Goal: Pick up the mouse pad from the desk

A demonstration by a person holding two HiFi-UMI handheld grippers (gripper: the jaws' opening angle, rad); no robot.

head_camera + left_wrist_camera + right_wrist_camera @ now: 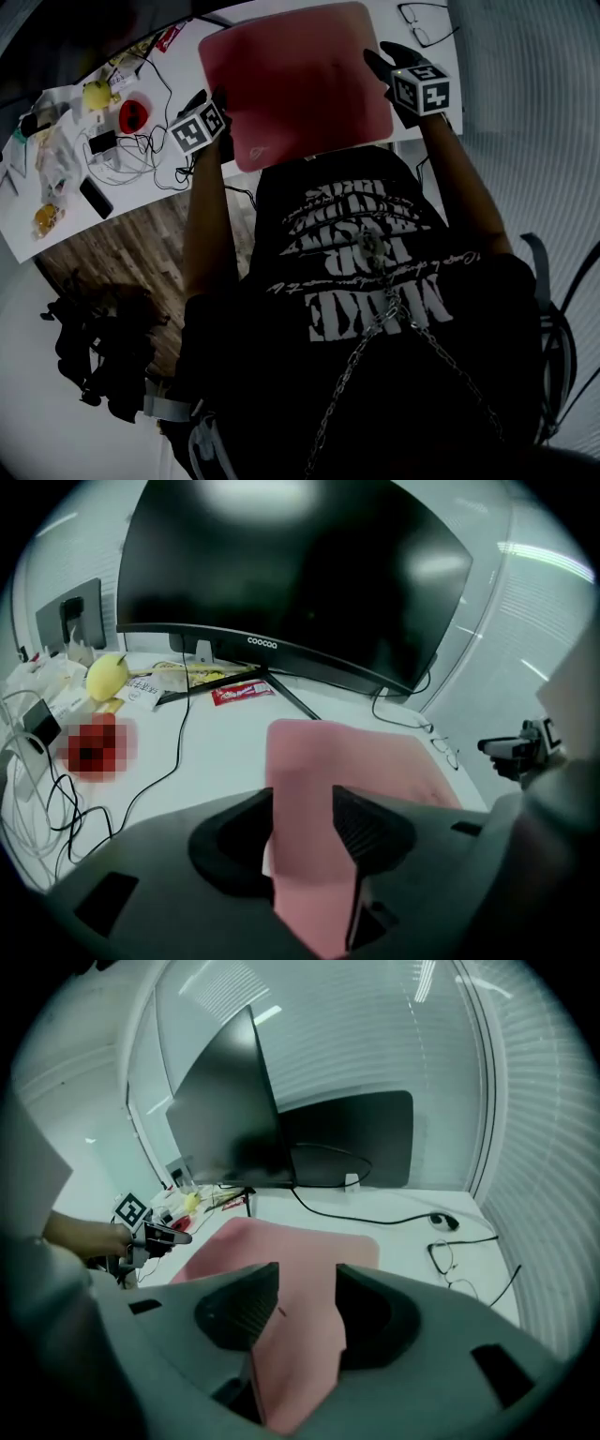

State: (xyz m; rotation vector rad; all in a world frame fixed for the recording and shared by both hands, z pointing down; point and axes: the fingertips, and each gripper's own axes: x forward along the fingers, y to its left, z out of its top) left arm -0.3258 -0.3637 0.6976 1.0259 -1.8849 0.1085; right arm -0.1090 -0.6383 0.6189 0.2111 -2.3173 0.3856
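The white worktop (225, 752) runs under a dark curved monitor (281, 574), with a tangle of cables (141, 155) on the outer side of my left tool (302, 827). The pink mouse pad (295, 80) lies flat on the worktop between my two tools. Its left edge is at my left tool and its right edge at my right tool (307, 1297).

Both tools stand partly open. Pink shows through each gap, but neither pair of jaws seems to press on the pad yet.

I judge the pad to be light, thin and floppy, with a backing that may cling to the surface. Pinched at one spot it would droop, so I want one side edge in each tool. A lower jaw has to slide under the rim first, and then I bite well in from the edge. A firm squeeze should not harm it.
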